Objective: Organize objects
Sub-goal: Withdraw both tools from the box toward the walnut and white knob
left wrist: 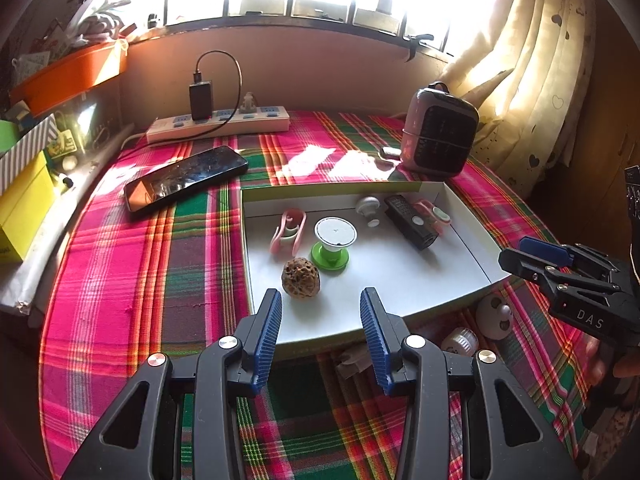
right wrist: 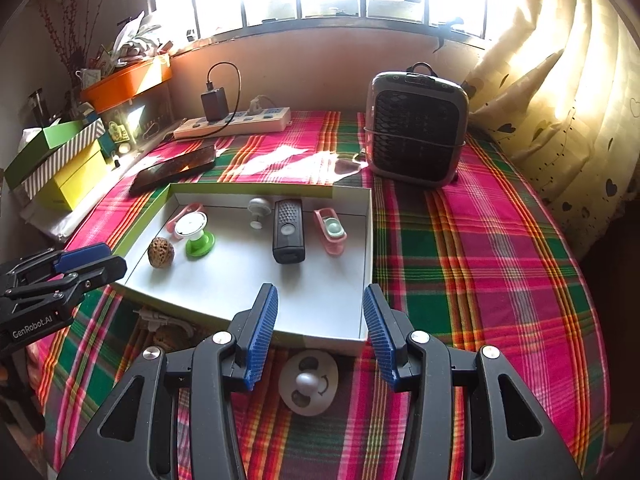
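Both tools spread, empty: left tool (left wrist: 320, 304), right tool (right wrist: 320, 300). White tray (right wrist: 370, 240) on plaid counter (right wrist: 480, 260) holds walnut (right wrist: 161, 253), green spool (right wrist: 199, 240), black remote (right wrist: 288, 232). Panda toy (right wrist: 308, 384) lies outside, below right tool.

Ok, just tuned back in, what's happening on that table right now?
A person holds two claws over the plaid tablecloth, sorting small things into a shallow white cardboard tray. Both the left claw and right claw are open and empty. The tray already holds a brown walnut, a green-based white knob, a black remote and pink clips. A round white panda-faced toy lies outside, below the right claw.
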A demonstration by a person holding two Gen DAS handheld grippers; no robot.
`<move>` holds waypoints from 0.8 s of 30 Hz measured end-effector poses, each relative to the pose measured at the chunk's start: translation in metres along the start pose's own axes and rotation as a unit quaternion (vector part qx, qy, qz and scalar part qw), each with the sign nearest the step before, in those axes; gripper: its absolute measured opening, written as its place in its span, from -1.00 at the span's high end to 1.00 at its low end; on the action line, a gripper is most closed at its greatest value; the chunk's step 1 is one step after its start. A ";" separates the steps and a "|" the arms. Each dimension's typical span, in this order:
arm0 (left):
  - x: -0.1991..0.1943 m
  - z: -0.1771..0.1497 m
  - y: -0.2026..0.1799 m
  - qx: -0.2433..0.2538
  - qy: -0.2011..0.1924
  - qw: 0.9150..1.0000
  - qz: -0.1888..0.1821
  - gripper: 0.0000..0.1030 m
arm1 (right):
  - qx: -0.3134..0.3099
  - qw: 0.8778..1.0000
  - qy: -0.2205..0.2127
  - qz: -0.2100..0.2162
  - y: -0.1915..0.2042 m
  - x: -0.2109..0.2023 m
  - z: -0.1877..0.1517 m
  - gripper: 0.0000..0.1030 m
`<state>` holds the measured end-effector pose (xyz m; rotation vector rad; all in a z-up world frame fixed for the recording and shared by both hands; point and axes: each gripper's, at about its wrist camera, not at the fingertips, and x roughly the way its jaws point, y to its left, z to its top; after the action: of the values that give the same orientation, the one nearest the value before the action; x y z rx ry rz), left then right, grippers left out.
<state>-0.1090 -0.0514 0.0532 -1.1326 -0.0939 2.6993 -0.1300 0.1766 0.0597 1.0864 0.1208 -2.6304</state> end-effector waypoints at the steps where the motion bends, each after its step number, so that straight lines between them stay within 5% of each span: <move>1: -0.001 -0.003 0.001 0.000 0.001 1.000 -0.002 0.24 | 0.000 1.000 -0.001 0.001 -0.001 -0.002 -0.002 0.11; 24: -0.013 -0.035 -0.016 -0.003 0.008 0.999 -0.038 0.24 | 0.018 0.999 0.028 0.021 -0.013 -0.003 -0.044 0.03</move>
<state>-0.0728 -0.0396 0.0401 -1.1271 -0.1394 2.6246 -0.1020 0.1978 0.0301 1.1618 0.0630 -2.5759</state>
